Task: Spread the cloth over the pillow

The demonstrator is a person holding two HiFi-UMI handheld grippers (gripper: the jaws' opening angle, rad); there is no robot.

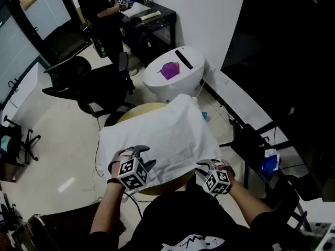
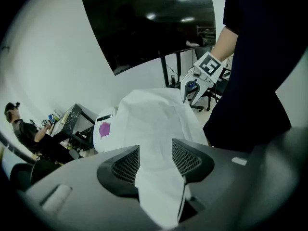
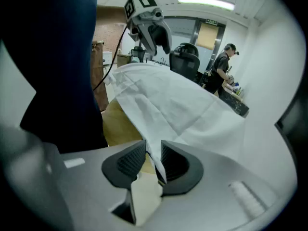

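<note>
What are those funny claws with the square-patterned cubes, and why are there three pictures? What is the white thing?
A person holds a grabbing tool in each hand. One picture comes from a camera on the person's head, looking down. The other two come from cameras riding on the tools. A white cloth lies over something puffy, probably a pillow, on a round yellowish table. The left tool pinches the cloth's edge. The right tool has its jaws apart, with the cloth's edge loose between them.
</note>
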